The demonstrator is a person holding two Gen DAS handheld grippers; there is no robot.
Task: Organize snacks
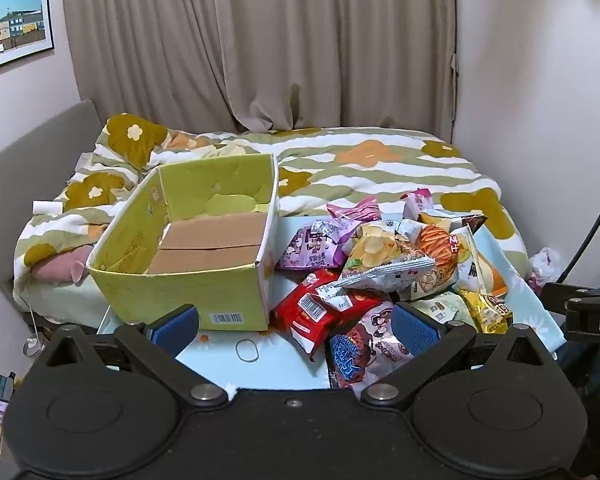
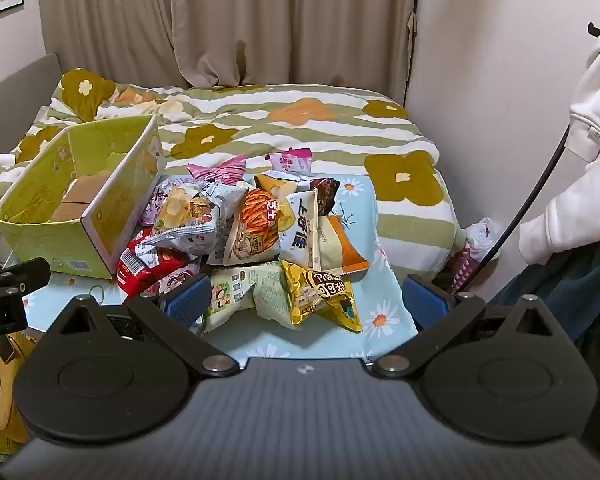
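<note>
A pile of snack bags (image 1: 384, 264) lies on a small table with a light blue floral cloth (image 1: 220, 364). An open, empty green cardboard box (image 1: 188, 248) stands left of the pile. My left gripper (image 1: 296, 326) is open and empty, low over the table's near edge, with a red bag (image 1: 312, 312) and a dark cartoon bag (image 1: 364, 348) between its blue pads. In the right wrist view the pile (image 2: 260, 220) sits ahead, the box (image 2: 80, 200) at left. My right gripper (image 2: 306, 300) is open and empty, above a yellow bag (image 2: 320, 296) and a pale green bag (image 2: 240, 292).
A bed with a striped flower quilt (image 1: 360, 160) lies behind the table, curtains (image 1: 260, 40) beyond it. A rubber band (image 1: 247, 350) lies on the cloth. The person's white sleeve (image 2: 588, 140) and a black cable (image 2: 532, 200) are at right.
</note>
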